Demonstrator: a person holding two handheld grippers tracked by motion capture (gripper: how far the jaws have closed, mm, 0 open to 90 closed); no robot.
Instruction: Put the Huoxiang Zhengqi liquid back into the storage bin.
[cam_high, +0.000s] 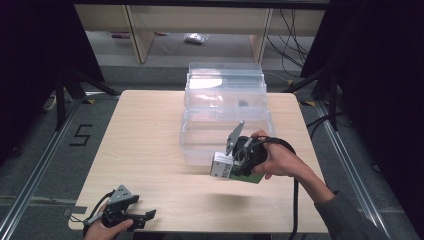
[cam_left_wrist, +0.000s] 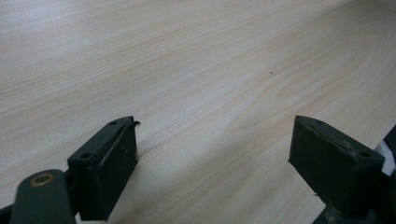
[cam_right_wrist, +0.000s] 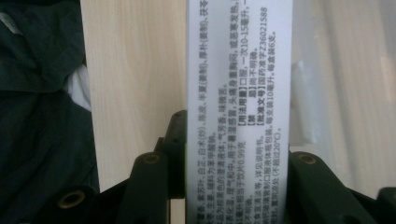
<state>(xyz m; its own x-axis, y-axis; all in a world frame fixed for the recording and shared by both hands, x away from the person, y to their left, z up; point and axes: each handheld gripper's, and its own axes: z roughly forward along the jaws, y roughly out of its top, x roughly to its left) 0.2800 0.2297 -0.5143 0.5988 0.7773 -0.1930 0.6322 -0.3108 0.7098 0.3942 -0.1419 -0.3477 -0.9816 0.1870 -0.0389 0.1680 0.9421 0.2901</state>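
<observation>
The right gripper (cam_high: 231, 169) clamped a white medicine box (cam_right_wrist: 239, 107) above the wooden table (cam_high: 150, 145), at six o'clock from the clear plastic bin (cam_high: 225, 117). At seven o'clock, the left gripper (cam_left_wrist: 212, 163) rested with jaws spread and nothing between them.

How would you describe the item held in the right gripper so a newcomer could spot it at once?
Start at the clear plastic bin at the far middle of the wooden table. Just in front of its near wall, the right gripper is shut on a small carton. It is white with a green edge and fine printed text.
</observation>
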